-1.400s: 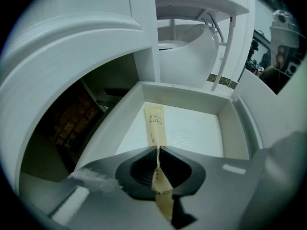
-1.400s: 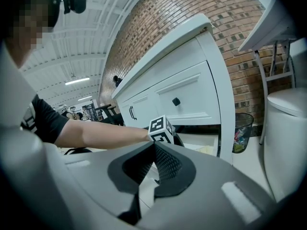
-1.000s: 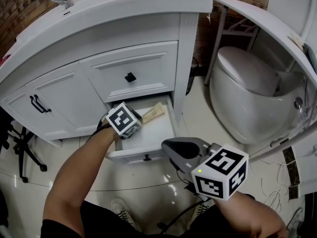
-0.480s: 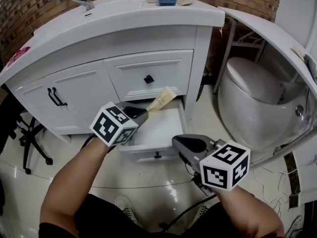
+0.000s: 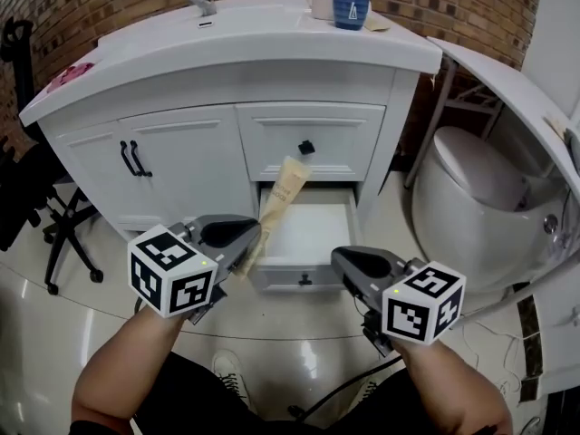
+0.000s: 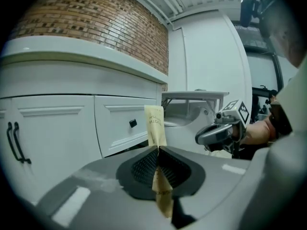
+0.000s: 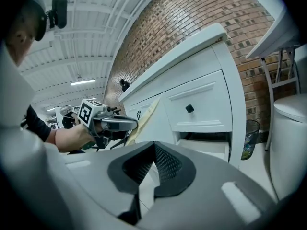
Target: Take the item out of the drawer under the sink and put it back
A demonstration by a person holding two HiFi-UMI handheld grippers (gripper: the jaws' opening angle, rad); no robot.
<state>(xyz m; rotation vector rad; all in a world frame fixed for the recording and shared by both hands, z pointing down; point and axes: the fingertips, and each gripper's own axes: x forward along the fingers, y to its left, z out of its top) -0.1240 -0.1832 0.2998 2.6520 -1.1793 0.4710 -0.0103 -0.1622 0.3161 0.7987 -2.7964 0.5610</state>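
My left gripper is shut on a long tan packet, which sticks up and forward from the jaws in front of the open bottom drawer. In the left gripper view the packet is pinched edge-on between the jaws. The drawer is pulled out of the white vanity under the sink and its inside looks bare white. My right gripper hangs in front of the drawer's right corner with its jaws closed and nothing between them.
A closed drawer with a black knob sits above the open one. Cupboard doors with black handles are at the left. A white toilet stands to the right, a black chair at far left. Cups stand on the countertop.
My left gripper lifted the packet out of the drawer and drew back toward me. The view has tilted up and shows more of the vanity top.
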